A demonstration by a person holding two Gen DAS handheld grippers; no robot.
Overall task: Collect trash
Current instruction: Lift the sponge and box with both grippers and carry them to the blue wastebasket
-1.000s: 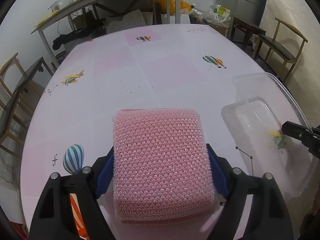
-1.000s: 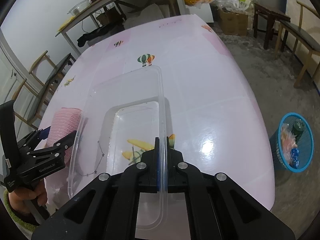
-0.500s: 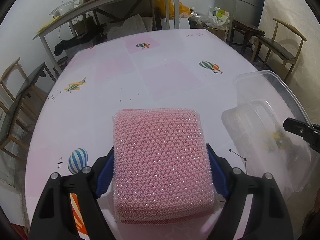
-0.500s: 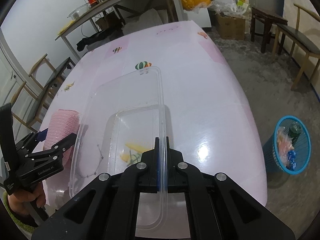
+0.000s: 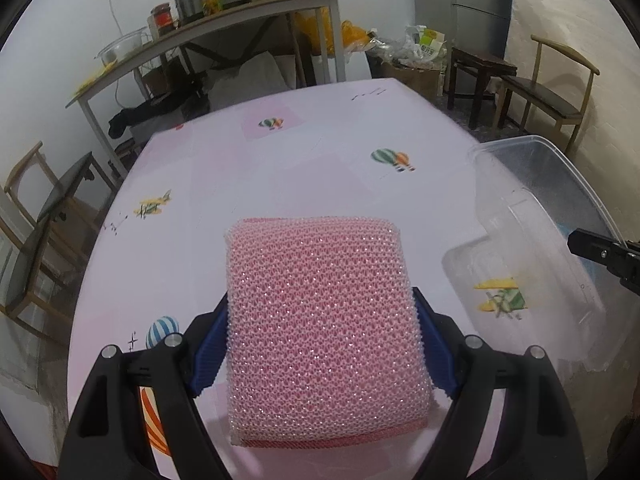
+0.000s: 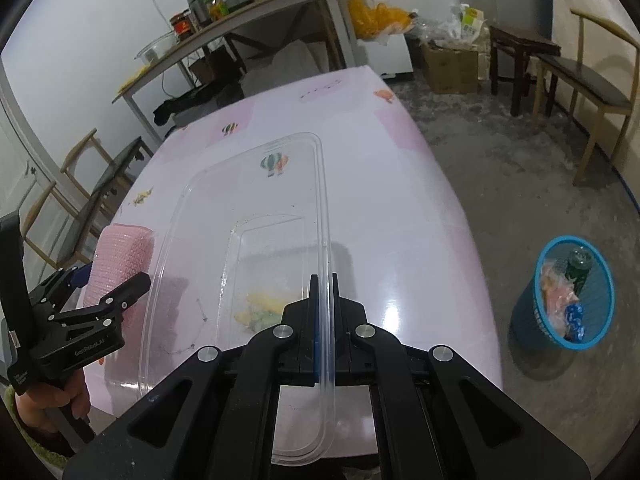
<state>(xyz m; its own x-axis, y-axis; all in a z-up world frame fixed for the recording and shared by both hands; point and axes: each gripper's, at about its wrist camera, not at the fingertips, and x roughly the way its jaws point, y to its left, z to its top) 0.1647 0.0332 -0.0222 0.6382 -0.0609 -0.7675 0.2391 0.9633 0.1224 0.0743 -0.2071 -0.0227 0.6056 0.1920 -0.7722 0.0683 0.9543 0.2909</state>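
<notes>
Pink vinyl printed with balloons and small aeroplanes covers the table [image 5: 280, 184] beneath both your hands. Nearest the lens, your left gripper [image 5: 320, 344] is clamped on a pink mesh scouring pad [image 5: 324, 320], its blue pads [image 5: 210, 354] pressed into the pad's two sides and the pad held clear above the tabletop. Beside it on the right, your right gripper [image 6: 322, 292] is pinched tight on the rim of a clear plastic container [image 6: 248, 216], which tilts over the table with yellowish scraps lying in its bottom. Farther off, on the concrete floor past the table's right edge, a blue mesh wastebasket [image 6: 568, 300] stands with wrappers and a dark bottle inside. Wooden chairs [image 5: 556, 92] and a cluttered shelf table [image 5: 224, 28] line the far wall.
</notes>
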